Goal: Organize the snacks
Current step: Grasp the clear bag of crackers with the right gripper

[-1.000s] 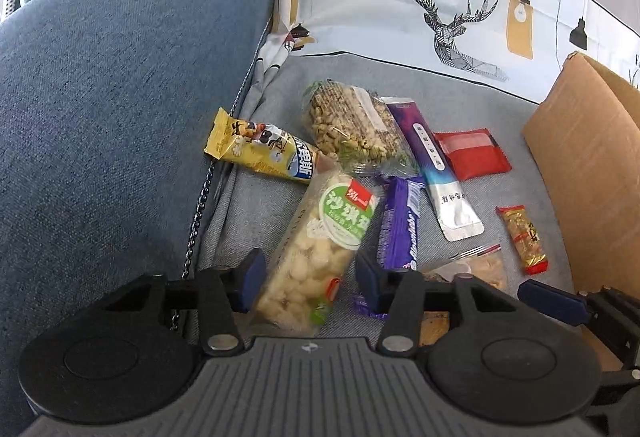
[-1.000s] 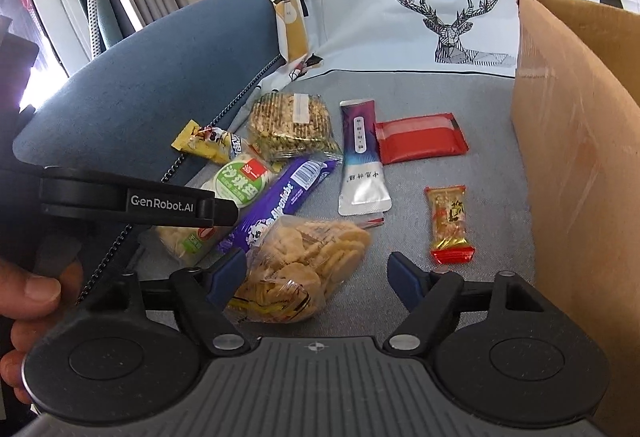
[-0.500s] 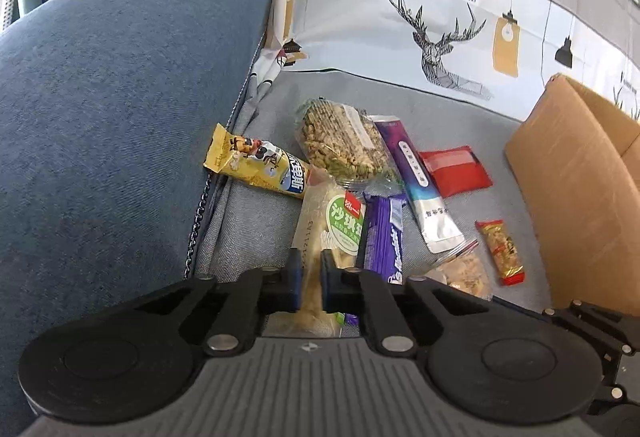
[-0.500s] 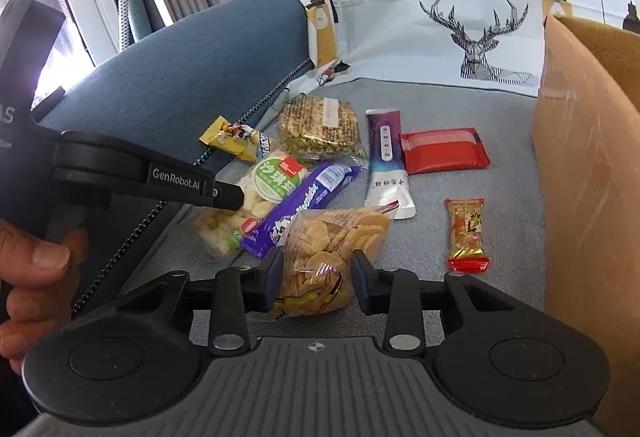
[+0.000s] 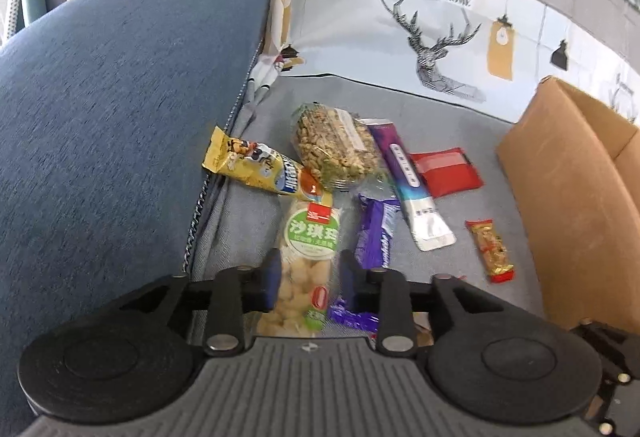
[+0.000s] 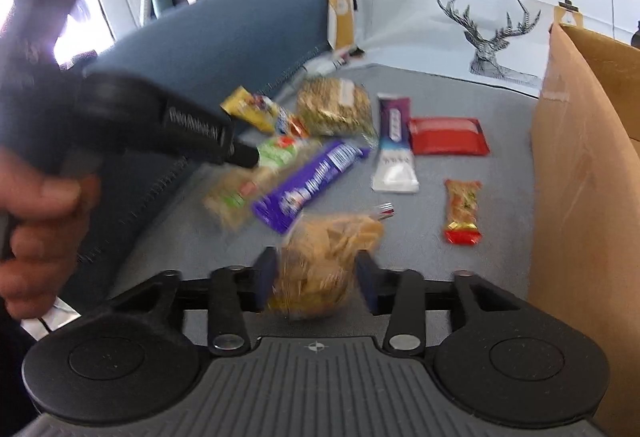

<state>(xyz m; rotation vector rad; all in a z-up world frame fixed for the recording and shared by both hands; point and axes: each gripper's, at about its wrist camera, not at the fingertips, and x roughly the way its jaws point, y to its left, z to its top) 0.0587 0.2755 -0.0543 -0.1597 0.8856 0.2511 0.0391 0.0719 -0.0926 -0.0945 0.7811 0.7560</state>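
Note:
Several snack packets lie on a grey sofa seat. My left gripper [image 5: 310,279] is closed around the near end of a clear packet with a green round label [image 5: 308,257]; it also shows in the right wrist view [image 6: 256,177]. My right gripper [image 6: 316,279] is shut on a clear bag of orange crackers [image 6: 324,261]. A purple bar [image 5: 378,233] lies beside the green-label packet. A cardboard box [image 6: 592,173] stands at the right.
Further back lie a yellow wrapper [image 5: 256,165], a bag of green-brown crisps [image 5: 338,145], a purple-white sachet [image 5: 412,185], a red packet [image 5: 446,171] and a small orange-red candy [image 5: 490,251]. A blue sofa arm [image 5: 108,141] rises at left, a deer-print cushion [image 5: 432,37] behind.
Both grippers closed from wide open. The left one pinched tight half a second ago and now holds the green-label packet at a wider gap. The right one closed on the cracker bag and lifted.

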